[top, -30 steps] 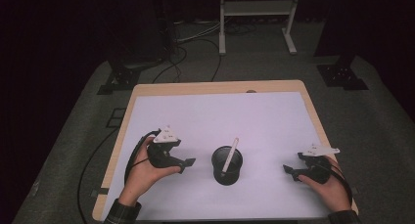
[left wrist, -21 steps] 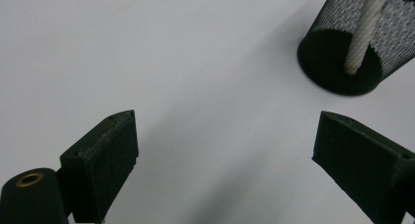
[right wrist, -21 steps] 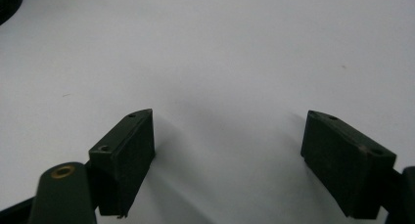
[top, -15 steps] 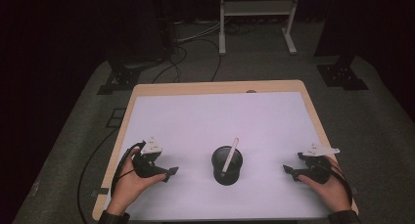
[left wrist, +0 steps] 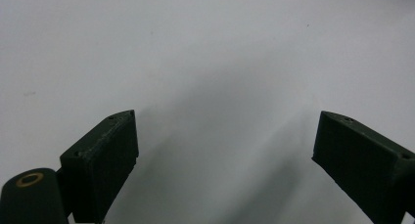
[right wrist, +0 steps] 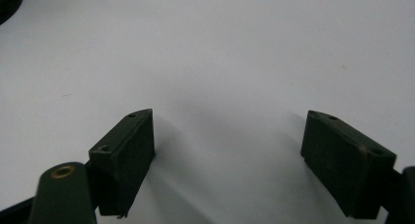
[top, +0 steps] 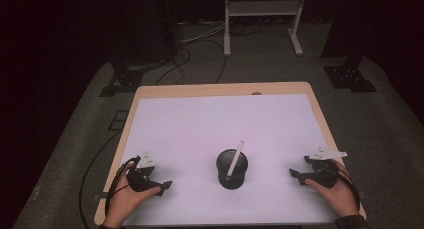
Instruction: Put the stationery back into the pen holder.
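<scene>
Left gripper [top: 165, 185], at lower left of the high view, has its jaws spread on nothing; our right gripper [top: 295, 175], lower right, likewise. Between them the cup [top: 232, 169] with its white stick [top: 235, 158] stands well apart from both, bare white sheet [top: 220, 119] all round, near the table's [top: 220, 88] bottom edge.

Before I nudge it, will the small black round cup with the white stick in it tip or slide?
The small black round cup looks squat, so it probably slides on the smooth white table cover. The white stick leans loosely, so it may shift or fall out.
</scene>
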`<state>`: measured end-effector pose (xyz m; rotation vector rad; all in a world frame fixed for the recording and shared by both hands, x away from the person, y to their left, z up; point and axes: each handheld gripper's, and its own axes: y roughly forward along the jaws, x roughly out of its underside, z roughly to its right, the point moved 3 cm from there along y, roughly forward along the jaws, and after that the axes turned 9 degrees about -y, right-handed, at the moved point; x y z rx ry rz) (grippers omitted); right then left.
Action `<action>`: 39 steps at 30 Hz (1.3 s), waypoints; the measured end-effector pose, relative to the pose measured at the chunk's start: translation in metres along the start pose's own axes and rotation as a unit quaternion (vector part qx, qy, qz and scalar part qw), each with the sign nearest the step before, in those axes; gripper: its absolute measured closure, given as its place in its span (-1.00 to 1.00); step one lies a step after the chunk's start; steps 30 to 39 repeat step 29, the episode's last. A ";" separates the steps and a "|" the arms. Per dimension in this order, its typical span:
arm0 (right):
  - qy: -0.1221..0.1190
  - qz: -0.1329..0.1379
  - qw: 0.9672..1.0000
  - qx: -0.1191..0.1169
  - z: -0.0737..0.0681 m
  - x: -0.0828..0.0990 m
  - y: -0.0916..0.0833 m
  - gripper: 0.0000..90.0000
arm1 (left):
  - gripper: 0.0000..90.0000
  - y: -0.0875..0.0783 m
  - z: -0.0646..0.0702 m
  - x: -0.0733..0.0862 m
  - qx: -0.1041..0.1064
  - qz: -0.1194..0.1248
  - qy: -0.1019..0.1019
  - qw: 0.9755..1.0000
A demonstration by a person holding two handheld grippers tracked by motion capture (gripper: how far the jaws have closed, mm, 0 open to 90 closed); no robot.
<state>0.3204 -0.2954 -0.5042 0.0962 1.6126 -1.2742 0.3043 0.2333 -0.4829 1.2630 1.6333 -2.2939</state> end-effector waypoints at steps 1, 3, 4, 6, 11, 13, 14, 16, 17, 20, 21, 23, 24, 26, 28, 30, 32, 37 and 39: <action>0.000 0.000 1.000 0.000 0.000 0.000 0.000 -0.58 | -0.80 -0.001 -0.002 0.003 -0.004 0.003 -0.001 1.000; 0.000 0.000 1.000 0.000 0.000 0.000 0.000 -0.58 | -0.80 -0.003 -0.004 0.006 -0.007 0.004 -0.001 1.000; 0.000 0.000 1.000 0.000 0.000 0.000 0.000 -0.58 | -0.80 -0.003 -0.004 0.006 -0.007 0.004 -0.001 1.000; 0.000 0.000 1.000 0.000 0.000 0.000 0.000 -0.58 | -0.80 -0.003 -0.005 0.007 -0.010 0.005 -0.001 1.000; 0.000 0.000 1.000 0.000 0.000 0.000 0.000 -0.58 | -0.80 -0.001 -0.005 0.011 -0.016 0.004 0.009 1.000; 0.000 0.000 1.000 0.000 0.000 0.000 0.000 -0.58 | -0.81 0.000 -0.005 0.013 -0.017 0.006 0.011 1.000; 0.000 0.000 1.000 0.000 0.000 0.000 0.000 -0.58 | -0.81 0.000 -0.005 0.013 -0.017 0.006 0.011 1.000; 0.000 0.000 1.000 0.000 0.000 0.000 0.000 -0.58 | -0.81 0.001 -0.006 0.015 -0.014 0.013 0.008 1.000; 0.000 0.000 1.000 0.000 0.000 0.000 0.000 -0.58 | -0.82 0.001 -0.006 0.016 -0.011 0.016 0.006 1.000; 0.000 0.000 1.000 0.000 0.000 0.000 0.000 -0.58 | -0.87 0.002 -0.009 0.020 -0.003 0.037 0.009 0.999; 0.000 0.000 1.000 0.000 0.000 0.000 0.000 -0.58 | -0.87 0.002 -0.010 0.023 0.001 0.053 0.010 0.999; 0.000 0.000 1.000 0.000 0.000 0.000 0.000 -0.58 | -0.87 0.002 -0.010 0.024 0.002 0.054 0.010 0.999; 0.000 0.000 1.000 0.000 0.000 0.000 0.000 -0.58 | -0.87 0.002 -0.010 0.024 0.001 0.054 0.010 0.998; 0.000 0.000 1.000 0.000 0.000 0.000 0.000 -0.58 | -0.87 0.002 -0.010 0.024 0.002 0.054 0.010 0.998; -0.001 0.000 1.000 0.002 0.000 0.000 0.000 -0.58 | -0.87 0.002 -0.010 0.024 0.000 0.056 0.010 0.998; -0.001 0.000 1.000 0.002 0.000 0.000 0.000 -0.58 | -0.87 0.002 -0.010 0.024 0.000 0.056 0.010 0.998; -0.001 0.000 1.000 0.002 0.000 0.000 0.000 -0.58 | -0.87 0.002 -0.010 0.024 0.000 0.056 0.010 0.998; -0.001 0.000 1.000 0.002 0.000 0.000 0.000 -0.58 | -0.87 0.002 -0.010 0.024 0.000 0.056 0.010 0.998; -0.001 0.000 1.000 0.002 0.000 0.000 0.000 -0.58 | -0.87 0.002 -0.010 0.024 0.000 0.056 0.010 0.998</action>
